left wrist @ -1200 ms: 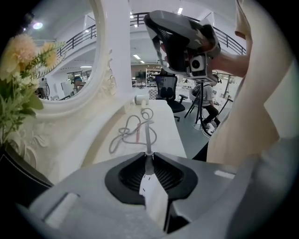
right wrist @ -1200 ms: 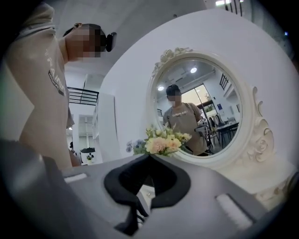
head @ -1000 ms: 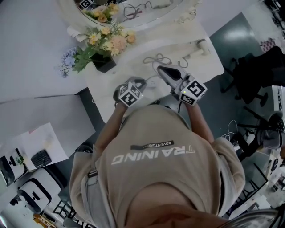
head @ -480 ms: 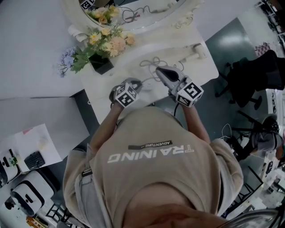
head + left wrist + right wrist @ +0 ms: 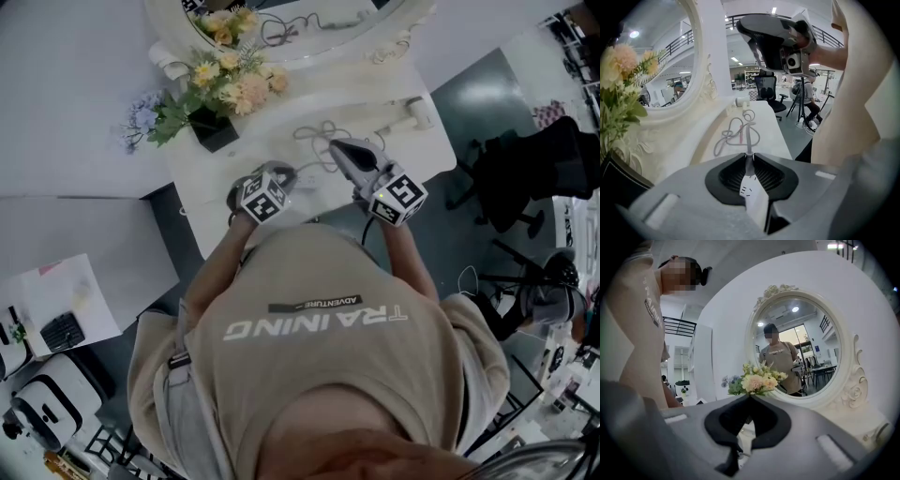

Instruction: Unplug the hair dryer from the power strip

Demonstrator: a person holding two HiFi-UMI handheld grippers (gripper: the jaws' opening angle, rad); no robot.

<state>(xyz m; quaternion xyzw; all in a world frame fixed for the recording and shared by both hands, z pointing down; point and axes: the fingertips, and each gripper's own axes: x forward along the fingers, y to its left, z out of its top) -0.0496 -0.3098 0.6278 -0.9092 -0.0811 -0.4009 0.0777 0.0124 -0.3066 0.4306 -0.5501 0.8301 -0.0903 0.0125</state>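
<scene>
My left gripper (image 5: 273, 185) (image 5: 749, 157) is low over the white table's front edge (image 5: 220, 234). It is shut on a flat white plug (image 5: 753, 196). A grey cord (image 5: 748, 136) runs from that plug to a loose coil (image 5: 323, 131) (image 5: 736, 133) on the table. The white hair dryer (image 5: 418, 111) (image 5: 740, 101) lies at the far right of the table. My right gripper (image 5: 349, 155) (image 5: 761, 35) hangs above the table to the right of the left one. Its jaws meet at the tips with nothing seen between them (image 5: 750, 397). I cannot make out the power strip itself.
A round white mirror (image 5: 291, 37) (image 5: 799, 348) stands at the back, with a flower bouquet in a dark pot (image 5: 214, 89) (image 5: 759, 378) at its left. Office chairs (image 5: 525, 169) and floor cables stand to the right of the table. A second table (image 5: 56, 281) lies to the left.
The head view has drifted a little. Both grippers keep about the same places over the table's front edge, and the left one stays shut on the plug.
</scene>
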